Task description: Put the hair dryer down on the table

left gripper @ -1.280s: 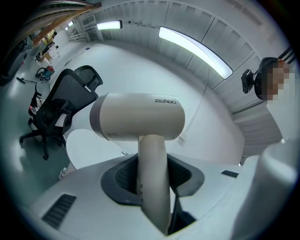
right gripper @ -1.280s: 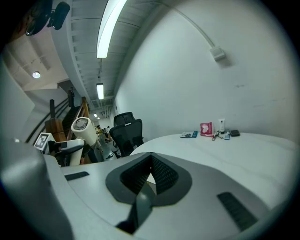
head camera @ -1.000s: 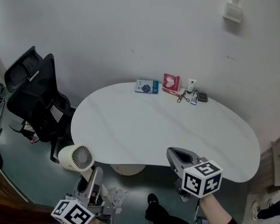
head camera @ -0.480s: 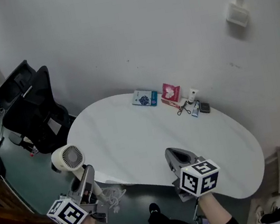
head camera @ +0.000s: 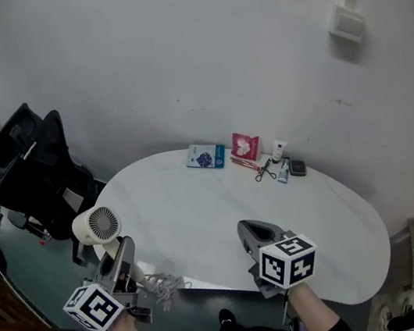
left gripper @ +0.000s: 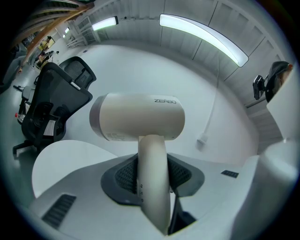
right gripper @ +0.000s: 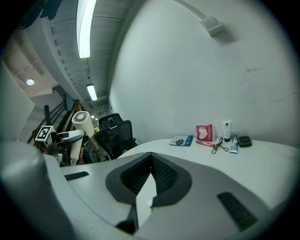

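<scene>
The cream hair dryer (head camera: 96, 224) stands upright in the air just off the near left edge of the white table (head camera: 198, 202). Its round grille faces the head camera. My left gripper (head camera: 122, 248) is shut on its handle (left gripper: 152, 178), and the dark pads press both sides of that handle below the barrel (left gripper: 140, 117). My right gripper (head camera: 252, 230) hovers over the table's near edge with its jaws together and nothing between them (right gripper: 150, 173). In the right gripper view the dryer (right gripper: 80, 121) shows at the far left. Its cord (head camera: 161, 288) hangs down below the left gripper.
A black office chair (head camera: 28, 164) stands left of the table. Along the table's far edge lie a blue packet (head camera: 205, 156), a pink packet (head camera: 245, 146), a small tube (head camera: 279, 149), a metal tool (head camera: 264, 172) and a dark case (head camera: 297, 168). A white wall rises right behind.
Both grippers have moved forward toward the table. The dryer has come up to the table's near left edge, still held the same way. The right gripper stays shut and empty.
</scene>
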A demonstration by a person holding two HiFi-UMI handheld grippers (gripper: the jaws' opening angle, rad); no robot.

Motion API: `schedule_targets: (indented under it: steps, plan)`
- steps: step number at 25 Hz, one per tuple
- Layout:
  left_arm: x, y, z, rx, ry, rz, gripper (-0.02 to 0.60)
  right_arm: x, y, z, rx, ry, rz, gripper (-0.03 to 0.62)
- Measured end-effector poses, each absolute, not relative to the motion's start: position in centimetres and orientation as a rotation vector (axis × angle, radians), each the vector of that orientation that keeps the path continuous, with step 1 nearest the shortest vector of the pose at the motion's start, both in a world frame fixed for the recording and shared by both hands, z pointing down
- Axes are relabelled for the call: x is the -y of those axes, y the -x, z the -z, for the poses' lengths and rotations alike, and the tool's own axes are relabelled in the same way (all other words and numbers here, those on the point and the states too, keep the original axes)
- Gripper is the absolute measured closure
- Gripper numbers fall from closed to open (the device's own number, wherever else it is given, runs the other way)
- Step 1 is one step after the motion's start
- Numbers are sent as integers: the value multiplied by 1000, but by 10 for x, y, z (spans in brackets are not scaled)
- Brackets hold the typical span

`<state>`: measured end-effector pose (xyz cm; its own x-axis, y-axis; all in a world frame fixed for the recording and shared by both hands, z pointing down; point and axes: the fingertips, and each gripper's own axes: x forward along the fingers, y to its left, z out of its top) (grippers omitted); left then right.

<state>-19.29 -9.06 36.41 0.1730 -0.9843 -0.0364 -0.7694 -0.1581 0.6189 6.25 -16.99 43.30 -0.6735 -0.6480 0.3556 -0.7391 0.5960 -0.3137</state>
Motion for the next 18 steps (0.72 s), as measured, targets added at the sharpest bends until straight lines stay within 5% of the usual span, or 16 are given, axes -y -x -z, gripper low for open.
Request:
schedule_targets:
  steps: [18]
  plan:
    - [200, 197, -330, 1648, -2101, 494, 433, 216, -75, -449, 2563, -1208, -696, 592]
